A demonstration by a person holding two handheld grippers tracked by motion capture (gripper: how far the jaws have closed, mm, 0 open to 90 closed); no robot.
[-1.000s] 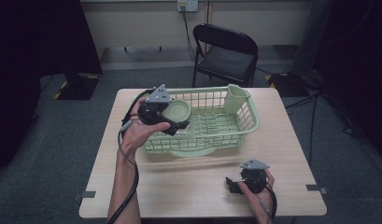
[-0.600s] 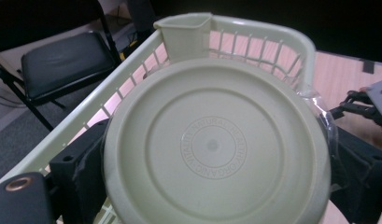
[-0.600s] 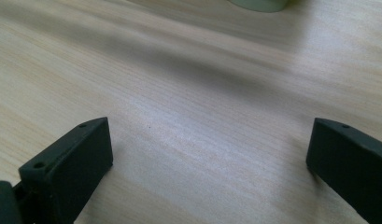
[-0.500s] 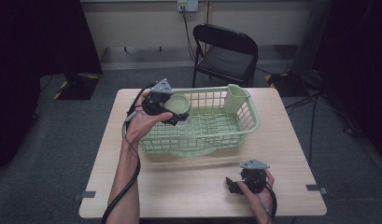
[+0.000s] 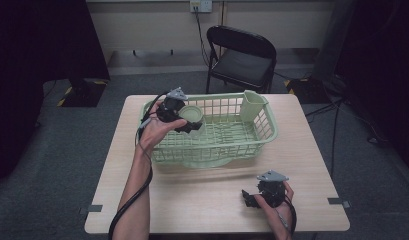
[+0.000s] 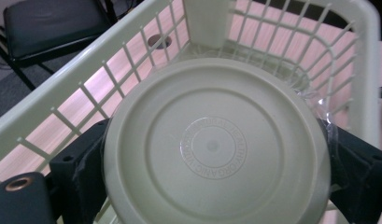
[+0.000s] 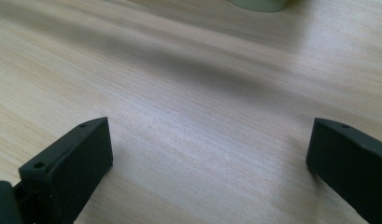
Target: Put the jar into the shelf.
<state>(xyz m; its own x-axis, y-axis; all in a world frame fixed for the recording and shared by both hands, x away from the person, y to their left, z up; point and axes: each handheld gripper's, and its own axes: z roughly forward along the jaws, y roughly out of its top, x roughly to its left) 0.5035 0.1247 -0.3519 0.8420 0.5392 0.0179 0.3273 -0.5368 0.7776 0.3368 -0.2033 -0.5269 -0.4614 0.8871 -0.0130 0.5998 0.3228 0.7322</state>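
Observation:
My left gripper (image 5: 188,121) is shut on a round pale green bowl (image 5: 194,115), held over the left end of the pale green wire basket (image 5: 219,96). In the left gripper view the bowl's underside (image 6: 216,140) faces the camera, with a black jaw touching it on each side and the basket's rim (image 6: 62,88) behind it. A tall cup-like holder (image 5: 253,106) stands in the basket's far right corner. My right gripper (image 5: 249,197) rests open near the table's front right, its jaws wide apart over bare wood (image 7: 209,154) with nothing between them.
The basket sits on the far half of a light wooden table (image 5: 192,205). A pale green tray edge (image 5: 207,162) pokes out under the basket's near side. A black folding chair (image 5: 242,55) stands behind the table. Cables trail from both grippers.
The left gripper has carried the bowl a little farther and to the right over the basket's left end. The right gripper has not moved.

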